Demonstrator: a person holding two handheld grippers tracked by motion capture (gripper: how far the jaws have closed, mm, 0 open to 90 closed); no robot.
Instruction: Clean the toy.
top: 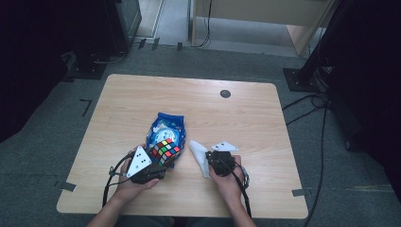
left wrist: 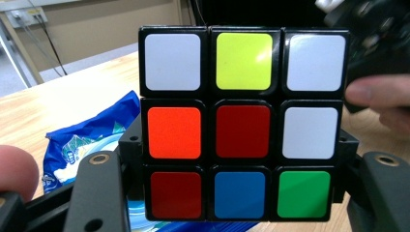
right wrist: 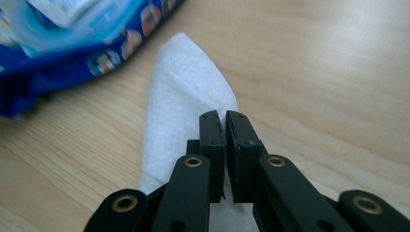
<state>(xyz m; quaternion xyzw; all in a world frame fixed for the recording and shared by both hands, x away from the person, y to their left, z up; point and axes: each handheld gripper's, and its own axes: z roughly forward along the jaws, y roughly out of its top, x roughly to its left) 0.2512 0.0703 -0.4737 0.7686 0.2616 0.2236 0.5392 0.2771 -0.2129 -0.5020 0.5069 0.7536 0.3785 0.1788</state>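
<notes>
One wooden table point(top: 142, 94) carried three loose things: one Rubik's cube point(top: 165, 150), one blue snack bag point(top: 166, 128) and one white paper napkin point(top: 199, 153). Two hand-held grippers were at work near the table's front edge, one in each of the person's hands.

The left gripper point(top: 158, 163) had its jaws pinching the Rubik's cube from either side. In the left gripper view the cube point(left wrist: 243, 123) stood upright between the jaws, its nine facing stickers being three white, one yellow, one orange, two red, one blue and one green. The cube sat over the near end of the blue snack bag point(left wrist: 87, 140), though whether it touched the bag could not be told.

The right gripper point(top: 211, 158) lay just right of the bag, over the napkin. In the right gripper view its jaws point(right wrist: 226, 126) were pressed nearly together with only a thin slit between them, above the napkin point(right wrist: 183, 92); whether any paper was caught between them could not be told. The napkin lay flat on the wood just beside the bag point(right wrist: 72, 43).
</notes>
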